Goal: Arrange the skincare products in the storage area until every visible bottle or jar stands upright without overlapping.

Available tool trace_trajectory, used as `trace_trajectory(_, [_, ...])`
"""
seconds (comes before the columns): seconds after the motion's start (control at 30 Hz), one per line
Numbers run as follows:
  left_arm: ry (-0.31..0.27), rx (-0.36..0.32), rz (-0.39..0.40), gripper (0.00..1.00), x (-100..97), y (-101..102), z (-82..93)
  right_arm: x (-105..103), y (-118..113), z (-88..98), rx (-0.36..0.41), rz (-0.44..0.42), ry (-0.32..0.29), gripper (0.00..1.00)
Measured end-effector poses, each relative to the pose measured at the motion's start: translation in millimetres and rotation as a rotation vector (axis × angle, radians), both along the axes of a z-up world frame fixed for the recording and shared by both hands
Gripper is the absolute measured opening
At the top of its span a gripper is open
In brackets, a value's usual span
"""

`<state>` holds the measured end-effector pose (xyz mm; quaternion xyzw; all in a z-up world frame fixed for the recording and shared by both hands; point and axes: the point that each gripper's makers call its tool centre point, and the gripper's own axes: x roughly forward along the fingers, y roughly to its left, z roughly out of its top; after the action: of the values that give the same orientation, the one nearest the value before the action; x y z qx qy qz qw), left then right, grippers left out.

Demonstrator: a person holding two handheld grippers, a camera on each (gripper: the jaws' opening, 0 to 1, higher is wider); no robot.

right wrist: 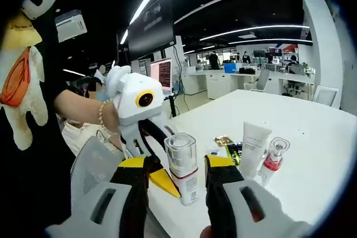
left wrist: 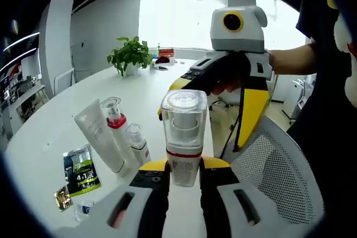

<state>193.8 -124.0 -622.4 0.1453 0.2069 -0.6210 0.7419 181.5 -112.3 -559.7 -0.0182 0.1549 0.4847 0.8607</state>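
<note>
A white bottle (left wrist: 183,137) with a clear cap and a red band sits upright between my left gripper's (left wrist: 184,166) yellow pads, which are shut on its lower body. My right gripper (left wrist: 205,111) hangs behind it with its jaws spread wide on either side. In the right gripper view the same bottle (right wrist: 183,168) stands between the right gripper's (right wrist: 177,165) jaws with a gap on each side, at the table's near edge. The left gripper (right wrist: 162,178) reaches in from the left to the bottle's base. A white tube (left wrist: 97,132), a red-collared bottle (left wrist: 114,118) and a small bottle (left wrist: 137,142) lie side by side on the table.
A green sachet (left wrist: 81,171) and a gold sachet (left wrist: 62,198) lie near the tube. A potted plant (left wrist: 131,54) stands far back on the white table (left wrist: 67,115). A mesh chair (left wrist: 273,165) is beside the table edge. The tube (right wrist: 254,146) and red-collared bottle (right wrist: 273,155) lie right of the held bottle.
</note>
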Motion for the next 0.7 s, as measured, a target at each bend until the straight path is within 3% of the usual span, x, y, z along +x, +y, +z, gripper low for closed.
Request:
trace_trajectory(0.17, [-0.013, 0.007, -0.003, 0.20, 8.6, -2.2, -10.8, 3.6, -5.0, -5.0, 0.003, -0.037, 0.015, 0.46])
trace_trajectory(0.53, [-0.026, 0.060, -0.027, 0.20, 31.8, -9.1, -55.7, 15.8, -17.7, -21.7, 0.006, -0.115, 0.060, 0.59])
trace_trajectory(0.7, [-0.027, 0.040, -0.018, 0.19, 42.9, -10.2, -67.4, 23.5, -27.1, -31.1, 0.011, -0.145, 0.079, 0.63])
